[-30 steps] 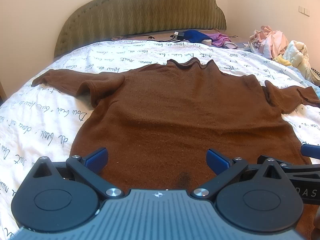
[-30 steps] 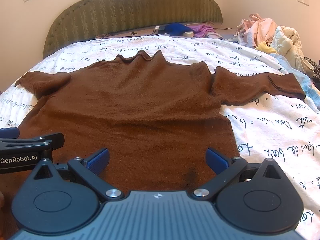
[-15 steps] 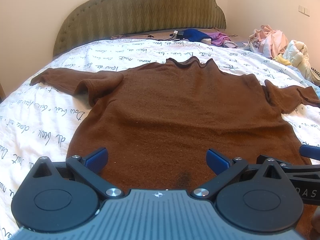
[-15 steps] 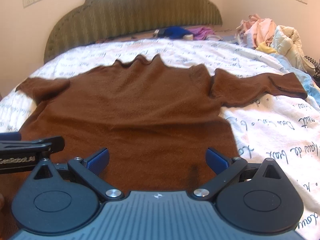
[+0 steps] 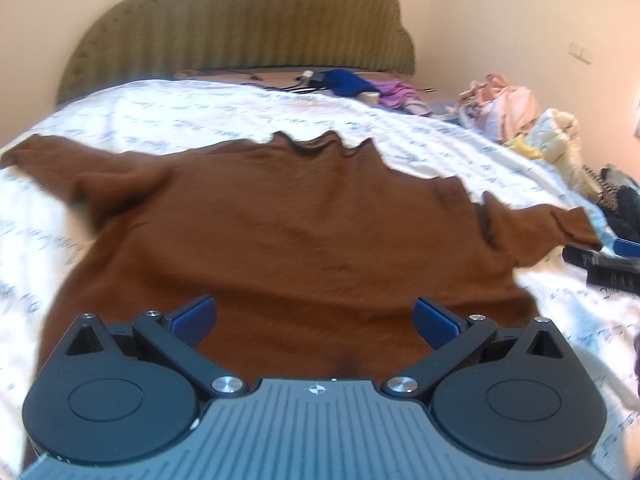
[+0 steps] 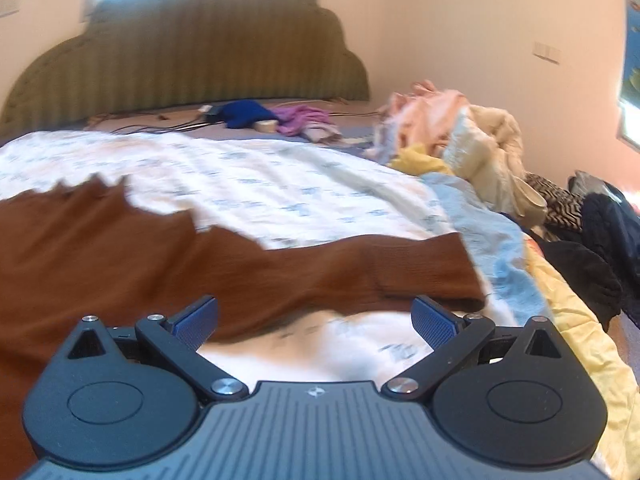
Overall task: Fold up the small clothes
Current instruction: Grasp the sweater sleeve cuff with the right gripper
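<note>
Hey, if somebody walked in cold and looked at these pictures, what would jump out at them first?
A brown sweater lies spread flat across the white script-printed bedspread, sleeves out to both sides. The left gripper hangs over its hem with jaws wide open, and the right gripper, also open, points at the right sleeve. A heap of loose clothes sits at the bed's right edge.

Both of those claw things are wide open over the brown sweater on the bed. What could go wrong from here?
The right gripper is aimed at the sleeve, whose cuff lies close to the bed's edge; a loose pinch might drag it toward the clothes pile instead of folding it.

The brown sweater lies on a soft printed quilt, so closing fingers could catch the bedding too.

Both views are blurred, so aim may be off.
</note>
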Demonstrator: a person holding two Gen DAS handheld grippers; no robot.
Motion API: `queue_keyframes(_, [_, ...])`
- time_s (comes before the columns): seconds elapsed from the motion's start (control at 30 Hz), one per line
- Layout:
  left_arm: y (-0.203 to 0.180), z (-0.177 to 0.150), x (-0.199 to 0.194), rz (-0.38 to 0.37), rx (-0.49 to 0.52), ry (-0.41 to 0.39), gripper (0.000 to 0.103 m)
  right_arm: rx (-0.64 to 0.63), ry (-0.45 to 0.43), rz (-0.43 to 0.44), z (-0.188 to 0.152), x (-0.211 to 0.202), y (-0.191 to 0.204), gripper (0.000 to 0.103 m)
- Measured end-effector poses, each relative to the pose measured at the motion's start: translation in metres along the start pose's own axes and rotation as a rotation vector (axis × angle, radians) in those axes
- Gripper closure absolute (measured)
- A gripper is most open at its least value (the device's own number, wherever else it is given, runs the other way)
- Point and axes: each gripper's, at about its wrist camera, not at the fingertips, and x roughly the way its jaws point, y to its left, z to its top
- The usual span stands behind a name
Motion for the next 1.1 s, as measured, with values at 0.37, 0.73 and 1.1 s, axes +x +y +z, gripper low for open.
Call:
queue_keyframes(0.37, [-0.019,0.018,0.051,-0.145,-0.069,0.062,0.000,-0.110,0.116,-0.141,0.014,0.080,-0.056,0.042])
queue_keyframes(0.73, [-0.040,0.028,0.081,-0.222,-0.046,0.060,0.000,-0.276,0.201,-0.110,0.015,0.101,-0.028,0.041])
queue_keyframes(1.1, [-0.023,0.039,0.078,-0.243,-0.112,0.062,0.000,0.002,0.190,-0.045,0.040,0.078,-0.052,0.094])
